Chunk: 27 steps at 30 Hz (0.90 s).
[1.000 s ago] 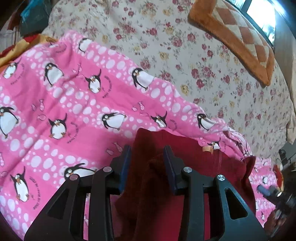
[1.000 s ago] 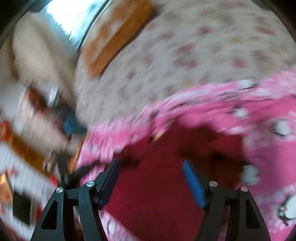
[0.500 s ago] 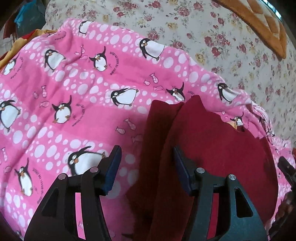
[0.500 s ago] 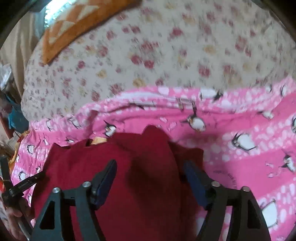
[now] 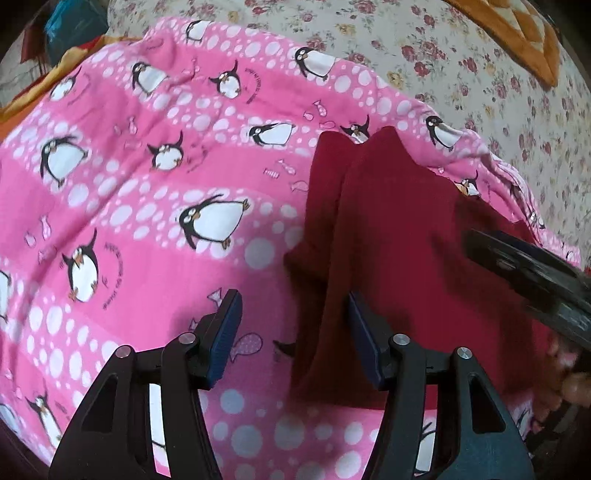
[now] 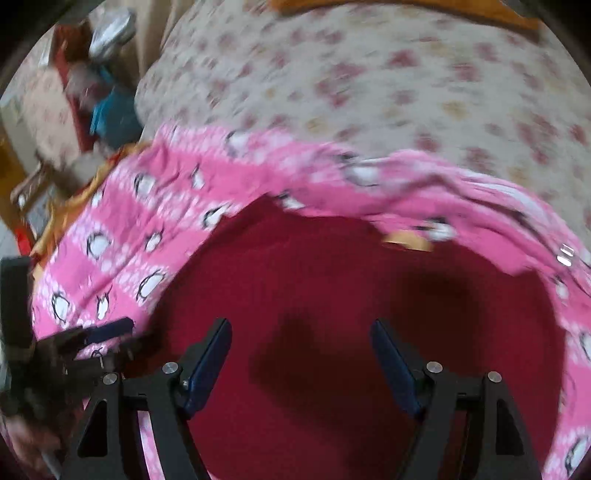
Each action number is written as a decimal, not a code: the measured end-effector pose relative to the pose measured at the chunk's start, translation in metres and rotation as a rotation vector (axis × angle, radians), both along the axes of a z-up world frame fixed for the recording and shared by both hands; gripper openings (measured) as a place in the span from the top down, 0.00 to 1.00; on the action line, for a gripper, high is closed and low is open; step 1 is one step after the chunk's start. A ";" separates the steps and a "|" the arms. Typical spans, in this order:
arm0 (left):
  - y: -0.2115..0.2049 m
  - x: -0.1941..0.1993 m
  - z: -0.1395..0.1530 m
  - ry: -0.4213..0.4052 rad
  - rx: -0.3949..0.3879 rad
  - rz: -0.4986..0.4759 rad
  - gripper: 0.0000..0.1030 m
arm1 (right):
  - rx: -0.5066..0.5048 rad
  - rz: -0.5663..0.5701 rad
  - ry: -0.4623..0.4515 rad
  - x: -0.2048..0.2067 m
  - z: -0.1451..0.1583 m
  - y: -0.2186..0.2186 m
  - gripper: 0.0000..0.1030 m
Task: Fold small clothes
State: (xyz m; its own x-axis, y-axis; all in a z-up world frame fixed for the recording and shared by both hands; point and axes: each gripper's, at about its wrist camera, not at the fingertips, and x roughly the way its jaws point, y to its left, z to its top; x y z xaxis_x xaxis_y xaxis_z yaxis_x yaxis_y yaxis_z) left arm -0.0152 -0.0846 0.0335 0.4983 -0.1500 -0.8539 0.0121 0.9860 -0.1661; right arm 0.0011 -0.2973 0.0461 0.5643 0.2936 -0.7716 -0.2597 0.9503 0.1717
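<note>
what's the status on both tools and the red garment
Left tool open, empty. Right tool open above the dark red fabric garment, lying on the pink penguin-print blanket. Nothing in the way.

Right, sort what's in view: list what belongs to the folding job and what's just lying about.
Part of the job:
- dark red garment, a fold already laid along its left edge
- left gripper, open
- right gripper, open
- pink penguin blanket, the surface under the garment

Just lying about:
- floral bedspread
- orange checked cushion
- teal cloth
</note>
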 end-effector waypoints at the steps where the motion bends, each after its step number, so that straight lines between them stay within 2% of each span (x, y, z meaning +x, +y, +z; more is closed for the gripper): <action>1: 0.002 0.001 -0.002 -0.004 -0.008 0.006 0.37 | -0.011 0.016 0.007 -0.001 -0.005 0.008 0.34; 4: 0.007 0.007 -0.008 0.006 -0.052 0.003 0.36 | -0.117 0.046 -0.030 0.018 -0.013 0.046 0.40; 6: 0.008 0.010 -0.007 0.004 -0.060 -0.005 0.36 | -0.142 0.028 -0.046 0.039 -0.016 0.061 0.41; 12: 0.011 0.018 -0.008 0.008 -0.080 -0.015 0.34 | -0.109 -0.055 0.069 0.099 -0.050 0.071 0.42; 18: 0.012 0.021 -0.008 0.016 -0.090 -0.019 0.34 | -0.052 -0.090 0.097 0.101 -0.044 0.066 0.42; 19: 0.013 0.021 -0.009 0.016 -0.091 -0.019 0.34 | -0.023 -0.098 0.110 0.100 -0.040 0.063 0.41; 22: 0.014 0.020 -0.009 0.013 -0.096 -0.021 0.34 | 0.048 -0.092 0.126 0.099 -0.033 0.063 0.27; 27: 0.014 0.019 -0.009 0.013 -0.097 -0.018 0.33 | -0.028 -0.031 0.132 0.101 -0.042 0.095 0.24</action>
State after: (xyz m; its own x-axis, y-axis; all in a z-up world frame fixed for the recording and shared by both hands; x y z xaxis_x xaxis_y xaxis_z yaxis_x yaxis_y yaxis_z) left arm 0.0040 -0.0706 0.0241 0.4834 -0.2415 -0.8414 0.0272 0.9649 -0.2614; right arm 0.1019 -0.2018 0.0037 0.4663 0.2547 -0.8472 -0.2069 0.9625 0.1755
